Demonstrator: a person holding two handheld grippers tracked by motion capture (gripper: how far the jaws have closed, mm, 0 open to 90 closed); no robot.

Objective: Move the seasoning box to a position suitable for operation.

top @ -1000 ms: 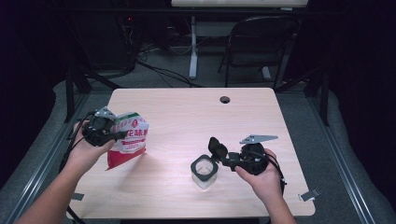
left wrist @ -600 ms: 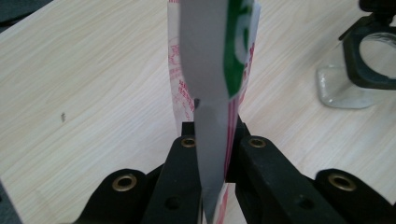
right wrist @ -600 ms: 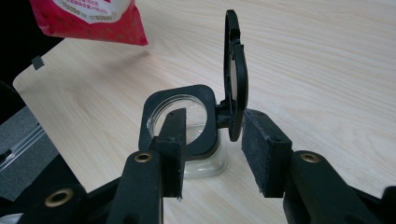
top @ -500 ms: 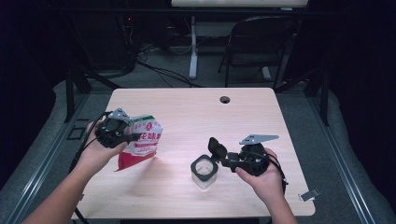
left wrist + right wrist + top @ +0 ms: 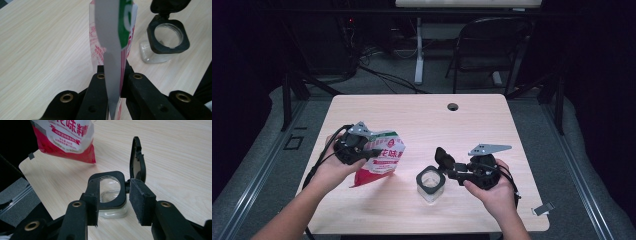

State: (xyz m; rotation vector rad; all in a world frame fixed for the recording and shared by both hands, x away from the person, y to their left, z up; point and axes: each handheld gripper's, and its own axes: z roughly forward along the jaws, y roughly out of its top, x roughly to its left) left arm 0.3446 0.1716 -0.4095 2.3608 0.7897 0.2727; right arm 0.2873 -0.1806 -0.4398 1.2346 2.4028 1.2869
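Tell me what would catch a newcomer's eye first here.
The red-and-white pouch stands out, clamped at its top edge in the left gripper above the table's left side. Right of it sits a clear jar with its black flip lid open, the right gripper at its rim.

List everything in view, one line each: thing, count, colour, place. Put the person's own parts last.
pouch: 1, red and white with a green top, left part of the table, held up by its top edge
jar: 1, clear with a black square collar and its flip lid open, front middle of the table
table: 1, light wood, centre of the room
cable hole: 1, black, far middle of the table
chair: 1, dark, behind the table
left gripper: 1, black, shut on the pouch
right gripper: 1, black, jaws on either side of the jar's collar near the hinge; grip not clear
hands: 2, one on each gripper, front edge of the table
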